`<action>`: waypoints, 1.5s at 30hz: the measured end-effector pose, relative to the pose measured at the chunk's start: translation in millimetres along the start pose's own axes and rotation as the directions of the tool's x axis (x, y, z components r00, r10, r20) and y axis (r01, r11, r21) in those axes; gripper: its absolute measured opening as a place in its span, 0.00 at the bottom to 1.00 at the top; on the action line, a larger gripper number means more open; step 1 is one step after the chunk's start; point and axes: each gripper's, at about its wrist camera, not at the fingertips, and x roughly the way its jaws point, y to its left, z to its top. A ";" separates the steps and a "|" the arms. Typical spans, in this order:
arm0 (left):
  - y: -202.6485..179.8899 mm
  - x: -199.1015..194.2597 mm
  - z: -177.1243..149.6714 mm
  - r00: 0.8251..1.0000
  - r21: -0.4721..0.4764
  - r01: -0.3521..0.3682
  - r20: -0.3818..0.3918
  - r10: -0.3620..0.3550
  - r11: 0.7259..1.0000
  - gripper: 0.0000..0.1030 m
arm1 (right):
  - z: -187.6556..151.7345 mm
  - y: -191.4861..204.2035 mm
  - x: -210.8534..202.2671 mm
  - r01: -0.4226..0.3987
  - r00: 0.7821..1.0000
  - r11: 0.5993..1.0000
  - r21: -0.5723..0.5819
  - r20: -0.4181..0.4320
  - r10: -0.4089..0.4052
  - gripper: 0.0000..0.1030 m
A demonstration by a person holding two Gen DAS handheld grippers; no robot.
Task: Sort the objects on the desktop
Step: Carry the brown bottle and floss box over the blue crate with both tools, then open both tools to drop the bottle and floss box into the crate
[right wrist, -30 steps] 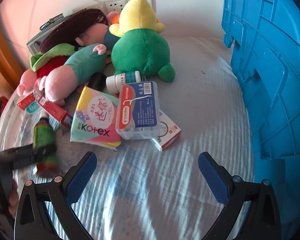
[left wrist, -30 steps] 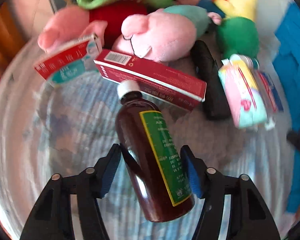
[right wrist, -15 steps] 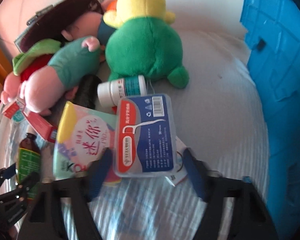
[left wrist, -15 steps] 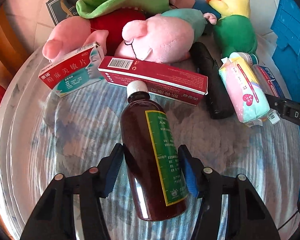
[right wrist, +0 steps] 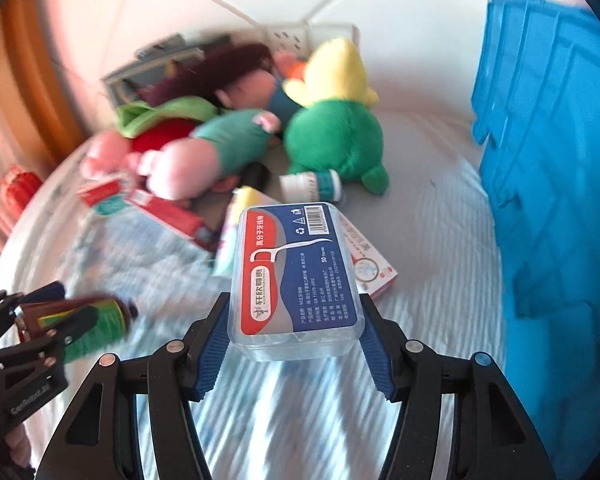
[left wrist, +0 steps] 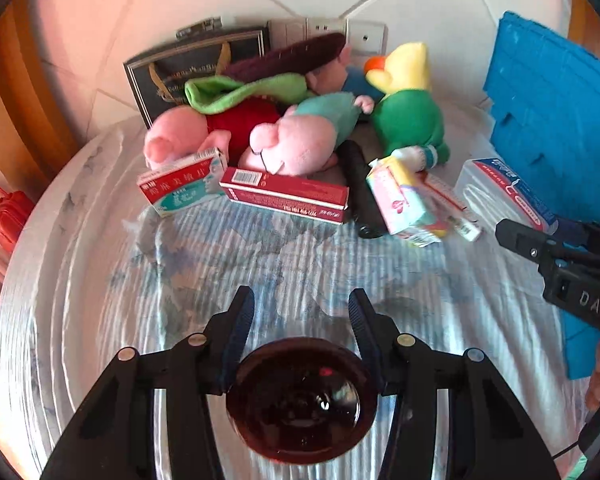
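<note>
My left gripper (left wrist: 300, 308) is shut on a brown syrup bottle (left wrist: 300, 396), seen base-on and lifted off the bed; it shows blurred in the right wrist view (right wrist: 80, 320). My right gripper (right wrist: 296, 304) is shut on a clear floss-pick box (right wrist: 296, 276) with a blue and red label, raised above the bedding; the box also shows in the left wrist view (left wrist: 504, 196). Two red medicine boxes (left wrist: 284, 194) (left wrist: 182, 186), a pastel tissue pack (left wrist: 400, 196) and a white pill bottle (right wrist: 312, 185) lie on the bed.
Plush toys, pink pigs (left wrist: 296, 144) and a green and yellow duck (left wrist: 410, 116), are piled at the back against a dark bag (left wrist: 180, 68). A blue plastic crate (right wrist: 548, 160) stands at the right. A black cylinder (left wrist: 362, 192) lies between the boxes. The striped bedsheet (left wrist: 220, 264) spreads in front.
My left gripper lifted and tilted the syrup bottle so its base faces the camera. My right gripper moved in, closed on the floss-pick box and raised it off the pile.
</note>
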 end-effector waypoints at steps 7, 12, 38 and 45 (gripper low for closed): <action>-9.0 -74.3 -14.4 0.992 0.007 0.007 0.129 -0.007 1.000 0.47 | -12.1 22.2 -79.4 -0.003 0.992 0.998 -0.058 0.123 0.010 0.58; -4.9 -99.7 -23.0 0.988 -0.013 0.000 0.156 0.002 1.000 0.46 | -30.8 24.9 -114.4 -0.004 0.988 0.997 -0.076 0.157 0.016 0.58; -207.8 -269.1 93.8 0.824 0.243 0.195 0.485 -0.293 0.950 0.22 | -17.7 -140.4 -322.7 0.249 0.814 0.947 0.205 0.485 -0.319 0.58; -222.1 -250.5 63.0 0.845 0.239 0.159 0.468 -0.257 0.958 0.67 | -60.2 -214.4 -311.4 0.346 0.821 0.877 0.333 0.345 -0.455 0.88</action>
